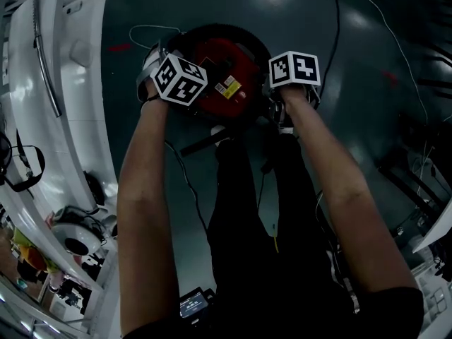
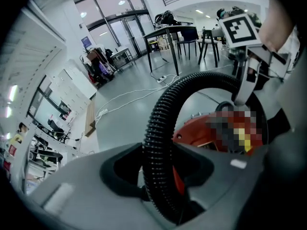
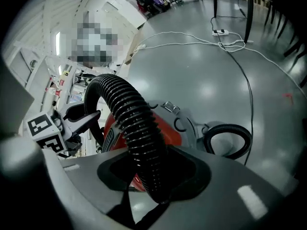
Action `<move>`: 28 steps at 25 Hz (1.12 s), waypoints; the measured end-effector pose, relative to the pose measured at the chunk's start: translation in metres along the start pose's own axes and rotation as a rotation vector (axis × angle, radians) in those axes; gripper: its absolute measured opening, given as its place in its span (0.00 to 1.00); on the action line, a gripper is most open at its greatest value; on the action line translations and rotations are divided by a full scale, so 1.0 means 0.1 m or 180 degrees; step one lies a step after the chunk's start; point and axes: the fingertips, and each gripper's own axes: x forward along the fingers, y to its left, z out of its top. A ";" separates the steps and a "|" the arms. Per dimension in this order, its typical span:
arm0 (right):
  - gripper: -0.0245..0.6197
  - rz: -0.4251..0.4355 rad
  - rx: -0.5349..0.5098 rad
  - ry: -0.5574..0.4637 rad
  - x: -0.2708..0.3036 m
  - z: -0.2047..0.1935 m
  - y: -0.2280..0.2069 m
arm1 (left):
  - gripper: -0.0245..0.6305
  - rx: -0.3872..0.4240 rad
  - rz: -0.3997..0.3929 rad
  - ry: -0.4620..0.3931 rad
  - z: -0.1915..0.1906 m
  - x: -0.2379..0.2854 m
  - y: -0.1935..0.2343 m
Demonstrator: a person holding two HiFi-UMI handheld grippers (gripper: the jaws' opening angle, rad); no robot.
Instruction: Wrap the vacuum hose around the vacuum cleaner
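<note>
A red vacuum cleaner (image 1: pixel 227 76) stands on the grey floor in front of me. Its black ribbed hose (image 1: pixel 224 30) arcs over the far side of the body. My left gripper (image 1: pixel 169 69) is at the vacuum's left side and my right gripper (image 1: pixel 289 90) at its right. In the left gripper view the hose (image 2: pixel 158 128) runs up between the jaws of the left gripper (image 2: pixel 160 188), which are shut on it. In the right gripper view the hose (image 3: pixel 130 114) is likewise clamped in the right gripper (image 3: pixel 154 178), above the red body (image 3: pixel 169 134). A further hose loop (image 3: pixel 228 140) lies on the floor.
White cables (image 3: pixel 225 44) trail across the floor. White cabinets (image 1: pixel 63 83) line the left side. A dark table with chairs (image 2: pixel 182 37) stands farther off. The person's black-clad legs (image 1: pixel 261 210) are close behind the vacuum.
</note>
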 end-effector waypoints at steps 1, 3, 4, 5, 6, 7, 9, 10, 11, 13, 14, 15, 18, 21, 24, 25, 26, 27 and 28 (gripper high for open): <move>0.31 0.0015 0.0029 0.0004 0.02 0.00 0.01 | 0.32 -0.0018 0.0042 -0.0017 -0.02 0.01 0.01; 0.31 0.0017 0.0066 0.0012 0.06 0.01 0.02 | 0.33 -0.0062 0.0077 -0.0019 -0.08 0.01 0.03; 0.31 0.0020 0.0086 0.0014 0.07 0.01 0.02 | 0.33 -0.0093 0.0077 -0.0011 -0.12 0.01 0.04; 0.31 0.0020 0.0108 0.0015 0.08 0.01 0.02 | 0.33 -0.0132 0.0072 -0.0005 -0.17 0.01 0.04; 0.31 0.0015 0.0128 0.0019 0.09 0.01 0.02 | 0.33 -0.0179 0.0066 -0.0005 -0.21 0.01 0.04; 0.31 0.0007 0.0149 0.0022 0.11 0.01 0.01 | 0.33 -0.0233 0.0062 -0.0009 -0.25 0.00 0.04; 0.31 -0.0001 0.0216 0.0032 0.13 0.02 0.00 | 0.33 -0.0331 0.0068 -0.0026 -0.31 -0.02 0.04; 0.31 -0.0001 0.0257 0.0043 0.15 0.02 -0.01 | 0.33 -0.0361 0.0084 -0.0038 -0.33 -0.03 0.03; 0.31 -0.0001 0.0295 0.0058 0.16 0.03 -0.02 | 0.33 -0.0378 0.0116 -0.0050 -0.35 -0.04 0.03; 0.31 -0.0009 0.0339 0.0087 0.18 0.04 -0.04 | 0.34 -0.0411 0.0235 -0.0093 -0.40 -0.08 0.04; 0.31 -0.0019 0.0341 0.0095 0.19 0.05 -0.05 | 0.35 -0.0434 0.0314 -0.0126 -0.42 -0.11 0.05; 0.31 -0.0031 0.0335 0.0098 0.20 0.06 -0.05 | 0.35 -0.0462 0.0398 -0.0160 -0.44 -0.14 0.06; 0.32 -0.0060 0.0302 0.0097 0.23 0.08 -0.05 | 0.34 -0.0541 0.0604 -0.0208 -0.53 -0.20 0.06; 0.32 -0.0108 0.0211 0.0104 0.25 0.09 -0.08 | 0.31 -0.0664 0.0589 -0.0113 -0.67 -0.16 0.00; 0.32 -0.0137 0.0084 0.0119 0.26 0.10 -0.08 | 0.30 -0.0896 0.0490 -0.0085 -0.74 -0.11 0.00; 0.32 -0.0141 0.0043 0.0119 0.27 0.10 -0.07 | 0.30 -0.0952 0.0464 -0.0091 -0.74 -0.11 0.01; 0.31 -0.0155 -0.0010 0.0114 0.27 0.11 -0.07 | 0.30 -0.0985 0.0441 -0.0097 -0.74 -0.11 0.03; 0.31 -0.0180 -0.0074 0.0104 0.27 0.11 -0.07 | 0.30 -0.0991 0.0421 -0.0098 -0.73 -0.11 0.03; 0.31 -0.0214 -0.0145 0.0087 0.27 0.11 -0.08 | 0.30 -0.0970 0.0404 -0.0091 -0.73 -0.10 0.03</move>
